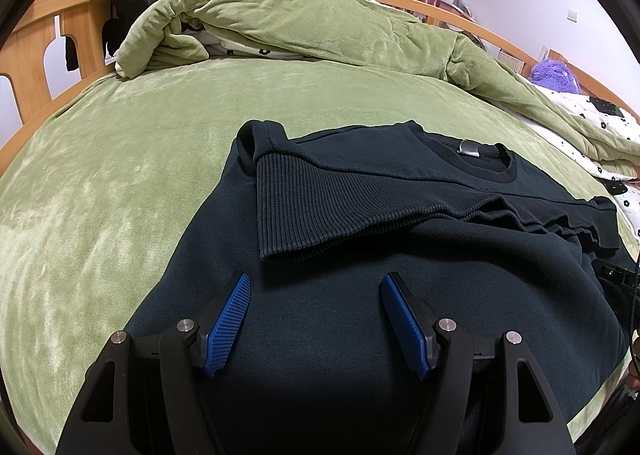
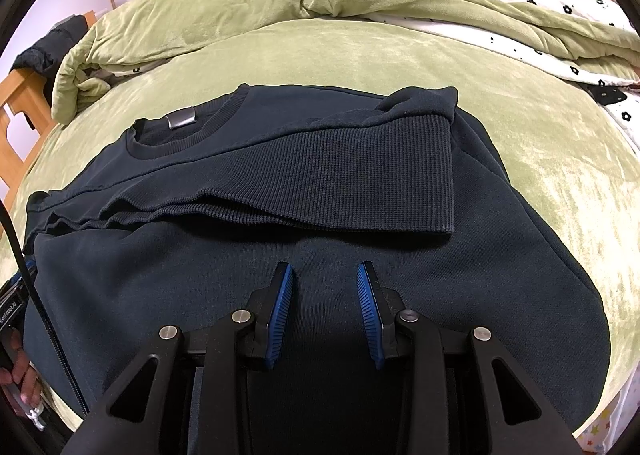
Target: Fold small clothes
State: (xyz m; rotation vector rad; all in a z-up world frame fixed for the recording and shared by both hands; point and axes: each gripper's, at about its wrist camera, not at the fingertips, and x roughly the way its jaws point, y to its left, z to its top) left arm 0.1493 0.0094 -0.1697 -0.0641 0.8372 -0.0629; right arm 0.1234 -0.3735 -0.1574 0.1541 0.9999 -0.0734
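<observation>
Dark navy fleece, thick and soft, the sweatshirt (image 1: pixel 360 315) lies flat on the green plush bedspread (image 1: pixel 120 175), its ribbed hem (image 2: pixel 340 191) already folded up across the chest below the collar (image 2: pixel 172 135); it looks limp and fairly heavy, likely to sag and drag on the pile rather than slide. The left gripper (image 1: pixel 316 319) hangs wide open and the right gripper (image 2: pixel 326 311) open more narrowly, both over the near fold and holding nothing; the doubled near edge, pinched towards its corners, seems the best hold.

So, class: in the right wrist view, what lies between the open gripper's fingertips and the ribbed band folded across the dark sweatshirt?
Only smooth fabric of the sweatshirt itself lies between the right gripper and the ribbed band; the right wrist view shows nothing else there.
</observation>
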